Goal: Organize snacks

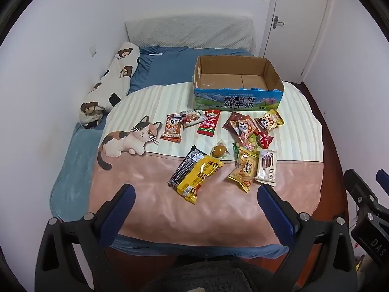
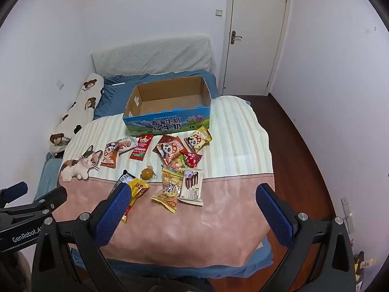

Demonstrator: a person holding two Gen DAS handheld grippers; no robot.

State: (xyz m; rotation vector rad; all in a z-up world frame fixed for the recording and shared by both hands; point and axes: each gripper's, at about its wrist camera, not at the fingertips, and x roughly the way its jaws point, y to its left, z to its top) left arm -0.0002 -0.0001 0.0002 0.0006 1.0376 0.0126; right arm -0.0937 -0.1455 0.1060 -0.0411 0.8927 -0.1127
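So far nothing is sorted. In the left wrist view, the cardboard box [image 1: 239,82] stands empty on the bed [image 1: 150,68], and every one of the snacks [image 1: 218,146] lies loose on the blanket [image 1: 150,194] on the near side of the box: panda packets just beside its front wall, the yellow packet [image 1: 198,178] and wafer packet [image 1: 266,168] well nearer the camera. The left gripper [image 1: 194,209] hangs released, jaws wide, holding nothing, short of the yellow packet. Left of the box, the blanket lies bare up to the cat print.

In the right wrist view, the right gripper [image 2: 192,209] is likewise spread and empty, its left finger overlapping the yellow packet [image 2: 137,188] in the picture; I cannot tell if they touch. Right of the box [image 2: 170,107], the blanket [image 2: 231,206] runs bare to the bed's edge, then the floor [image 2: 304,146]. The box's open top looks unobstructed.
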